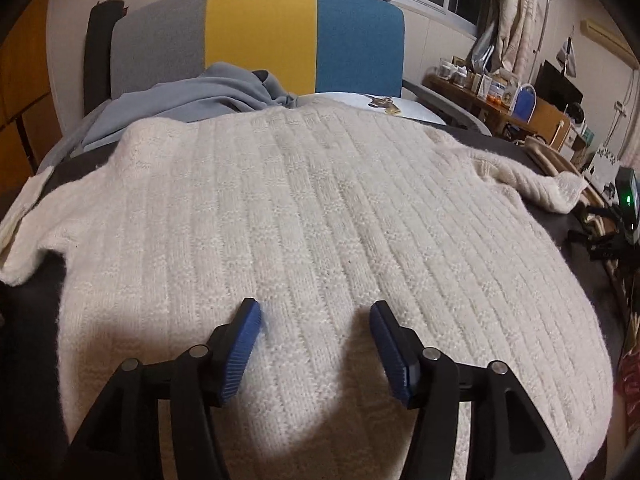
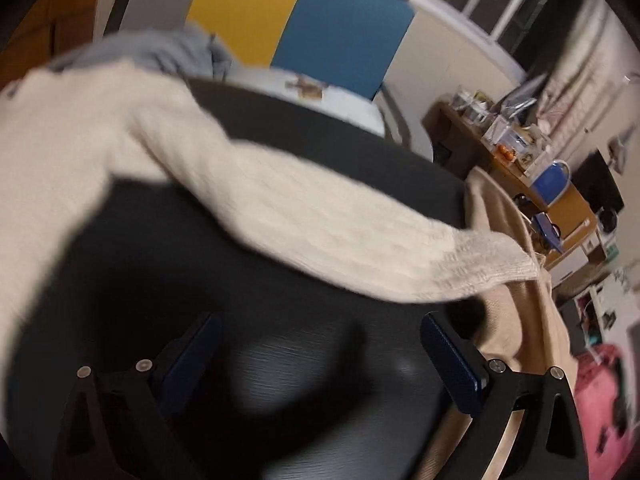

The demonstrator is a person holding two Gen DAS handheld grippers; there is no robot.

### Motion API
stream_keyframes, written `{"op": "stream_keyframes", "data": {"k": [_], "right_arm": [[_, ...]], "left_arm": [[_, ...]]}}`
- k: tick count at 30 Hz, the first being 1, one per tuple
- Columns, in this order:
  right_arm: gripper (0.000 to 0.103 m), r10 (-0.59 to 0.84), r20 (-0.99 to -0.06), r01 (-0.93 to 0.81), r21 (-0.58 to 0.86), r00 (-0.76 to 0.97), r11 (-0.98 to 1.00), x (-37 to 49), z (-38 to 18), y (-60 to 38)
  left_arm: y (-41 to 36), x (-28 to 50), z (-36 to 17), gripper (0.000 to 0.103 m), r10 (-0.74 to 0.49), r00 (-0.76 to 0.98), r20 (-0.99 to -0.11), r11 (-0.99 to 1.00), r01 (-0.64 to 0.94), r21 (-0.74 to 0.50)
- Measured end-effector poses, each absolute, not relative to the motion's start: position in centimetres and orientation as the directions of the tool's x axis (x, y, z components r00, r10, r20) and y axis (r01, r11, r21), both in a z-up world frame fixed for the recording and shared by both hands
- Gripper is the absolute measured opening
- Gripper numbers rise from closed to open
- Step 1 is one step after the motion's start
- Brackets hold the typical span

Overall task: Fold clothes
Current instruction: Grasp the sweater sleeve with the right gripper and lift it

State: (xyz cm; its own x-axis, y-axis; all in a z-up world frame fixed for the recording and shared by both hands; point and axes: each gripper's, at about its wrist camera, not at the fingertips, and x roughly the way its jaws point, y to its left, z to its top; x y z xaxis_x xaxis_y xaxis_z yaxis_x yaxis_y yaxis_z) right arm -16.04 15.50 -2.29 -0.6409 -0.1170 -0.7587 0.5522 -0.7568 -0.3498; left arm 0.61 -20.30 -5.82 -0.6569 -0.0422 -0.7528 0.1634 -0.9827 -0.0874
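On a dark table (image 1: 24, 344), a cream ribbed sweater (image 1: 304, 216) is spread flat, its body covering most of the surface. In the left wrist view, the left gripper (image 1: 315, 308) is seen low over the sweater's near part, its two blue-padded fingers (image 1: 242, 350) spread apart with knit showing in the gap between them. Nothing is pinched; whether the tips touch the fabric cannot be told. One sleeve (image 1: 24, 236) is laid out to the left edge, and the other is stretched to the right. Beyond the sweater, a grey garment (image 1: 192, 96) is bunched up against a chair back (image 1: 260, 40) striped in grey, yellow and blue, and a white cloth with a small print (image 1: 380, 104) lies beside it.

In the blurred right wrist view, the right gripper (image 2: 320, 328) is held over bare dark tabletop (image 2: 280, 380), its jaws opened wide and empty. The sweater (image 2: 60, 160) is seen to the upper left, and its sleeve (image 2: 320, 224) is run diagonally across the table just ahead of the fingers, with the ribbed cuff (image 2: 484, 264) reaching the right side near a beige cloth (image 2: 516, 320). The sleeve is not touched by the fingers. A cluttered wooden shelf (image 2: 532, 188) is visible against the far wall
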Motion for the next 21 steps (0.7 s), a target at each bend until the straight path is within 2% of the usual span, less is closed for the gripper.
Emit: {"op": "stream_keyframes", "data": {"k": [4,8,13,15,17,18,19,20,21], "right_arm": [[0.101,-0.161,-0.773,0.611,-0.336,-0.614,-0.717,-18.9,-2.6,16.1],[0.103,-0.208,-0.822,0.632,-0.220,-0.530,-0.743,-23.3,-3.1,15.6],[0.101,-0.201,-0.907,0.573,-0.053,-0.370,-0.818,-26.1,-3.4,15.4],[0.090,-0.193,-0.919,0.553,-0.031,-0.343,-0.833,-25.8,-3.0,15.2],[0.067,-0.197,-0.927,0.536,-0.005,-0.319,-0.844,-25.2,-2.4,14.8],[0.061,-0.208,-0.931,0.527,0.019,-0.301,-0.850,-24.7,-2.1,14.7],[0.050,-0.222,-0.934,0.517,0.048,-0.281,-0.855,-24.2,-1.9,14.6],[0.037,-0.251,-0.934,0.502,0.094,-0.254,-0.859,-23.7,-1.7,14.4],[0.029,-0.287,-0.931,0.485,0.148,-0.225,-0.862,-23.1,-1.5,14.3]], "left_arm": [[-20.1,0.5,-5.9,0.064,-0.038,-0.657,-0.753,-0.984,0.155,-0.086],[-20.2,0.6,-5.8,0.069,-0.017,-0.661,-0.751,-0.984,0.145,-0.106],[-20.0,0.7,-5.9,0.071,-0.016,-0.661,-0.750,-0.985,0.141,-0.104],[-20.1,0.7,-5.8,0.071,-0.009,-0.664,-0.747,-0.984,0.140,-0.113],[-20.3,0.9,-5.8,0.072,0.001,-0.668,-0.744,-0.982,0.139,-0.125],[-20.3,1.0,-5.8,0.072,0.005,-0.670,-0.742,-0.981,0.139,-0.133],[-20.3,1.1,-5.8,0.072,0.009,-0.672,-0.741,-0.980,0.140,-0.139],[-20.4,1.2,-5.8,0.072,0.014,-0.674,-0.738,-0.979,0.140,-0.147],[-20.5,1.2,-5.8,0.072,0.020,-0.677,-0.736,-0.978,0.140,-0.155]]}}
